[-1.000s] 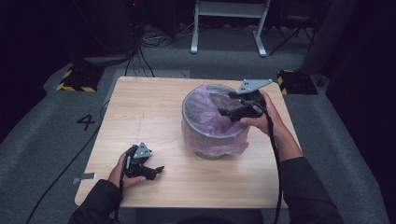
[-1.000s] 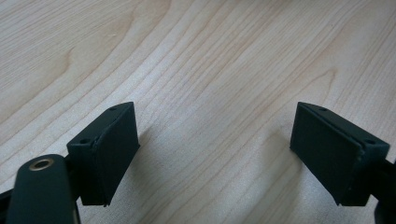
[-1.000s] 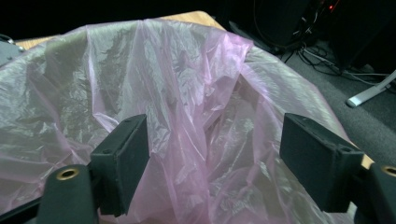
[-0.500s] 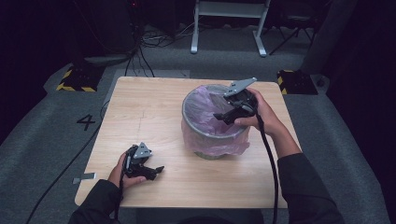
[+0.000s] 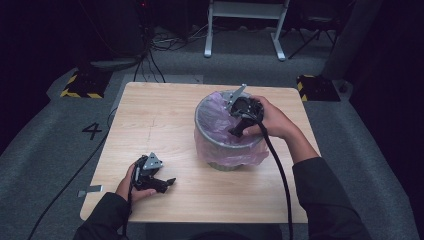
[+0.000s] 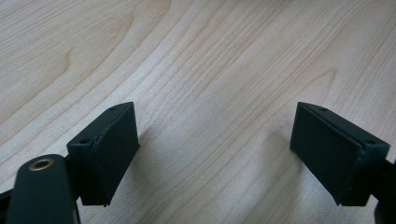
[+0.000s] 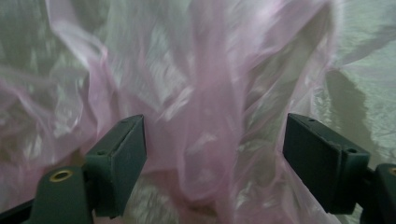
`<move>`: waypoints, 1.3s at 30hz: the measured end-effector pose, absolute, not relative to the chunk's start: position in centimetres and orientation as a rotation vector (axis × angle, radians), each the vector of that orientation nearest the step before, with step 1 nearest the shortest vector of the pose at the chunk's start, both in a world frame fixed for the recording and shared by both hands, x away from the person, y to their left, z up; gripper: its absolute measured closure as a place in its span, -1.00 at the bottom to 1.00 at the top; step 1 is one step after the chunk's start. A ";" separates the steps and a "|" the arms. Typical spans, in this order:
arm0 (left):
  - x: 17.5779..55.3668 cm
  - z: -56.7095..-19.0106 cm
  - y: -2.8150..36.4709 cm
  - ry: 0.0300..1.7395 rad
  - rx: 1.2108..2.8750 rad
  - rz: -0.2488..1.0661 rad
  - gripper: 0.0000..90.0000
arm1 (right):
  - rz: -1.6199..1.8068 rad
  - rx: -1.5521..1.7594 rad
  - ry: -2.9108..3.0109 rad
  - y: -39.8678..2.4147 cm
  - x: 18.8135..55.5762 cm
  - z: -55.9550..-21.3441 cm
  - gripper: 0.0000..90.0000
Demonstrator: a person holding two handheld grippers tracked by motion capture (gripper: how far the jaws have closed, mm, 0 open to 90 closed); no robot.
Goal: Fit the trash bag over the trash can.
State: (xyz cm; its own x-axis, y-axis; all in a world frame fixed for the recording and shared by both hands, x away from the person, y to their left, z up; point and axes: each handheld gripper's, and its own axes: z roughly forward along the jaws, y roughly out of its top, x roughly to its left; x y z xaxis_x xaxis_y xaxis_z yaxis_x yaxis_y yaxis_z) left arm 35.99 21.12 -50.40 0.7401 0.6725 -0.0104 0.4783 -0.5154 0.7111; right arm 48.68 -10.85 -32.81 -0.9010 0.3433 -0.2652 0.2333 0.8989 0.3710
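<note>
Pale wood forms the table (image 5: 165, 115); I take the bin (image 5: 226, 134), standing right of centre on it, as my landmark.

1. Left of the bin, toward the near edge, my left gripper (image 5: 161, 182) rests on the board in the left hand (image 5: 131, 184). In the left gripper view its jaws stand wide apart over bare wood grain, with nothing between them and nothing touching the pads (image 6: 114, 156).

2. At the bin itself: it is a grey round pail lined with a thin pink bag (image 5: 227, 152), whose edge is folded over the rim and hangs down the outside wall.

3. Over the bin's mouth, on its right side, my right gripper (image 5: 237, 131) points down into the opening, carried by the right hand (image 5: 272, 122). In the right gripper view the jaws are spread wide, and a loose fold of bag (image 7: 205, 140) hangs in the gap. The fold appears free of both pads, so I judge that nothing is gripped.

Step in hand, as I read it: reaching into the bin to take hold of the liner.

Next move: I should centre the fold between the pads, then close firmly. The film is slippery and thin, so a bunched section is the safer hold. The left gripper could steady the bin's wall.
</note>
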 end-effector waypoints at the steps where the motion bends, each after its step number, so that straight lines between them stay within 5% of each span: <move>1: 36.0 -50.4 21.1 0.861 2.216 0.348 -0.66 | 0.441 0.410 2.752 -10.6 48.7 -32.9 -0.53; 14: 36.0 -50.4 21.1 0.866 2.217 0.349 -0.66 | 0.232 0.434 2.818 -9.6 49.1 -33.6 -0.54; 39: 36.1 -50.4 21.2 0.882 2.209 0.361 -0.66 | 1.064 0.614 2.435 -15.4 47.7 -31.8 -0.53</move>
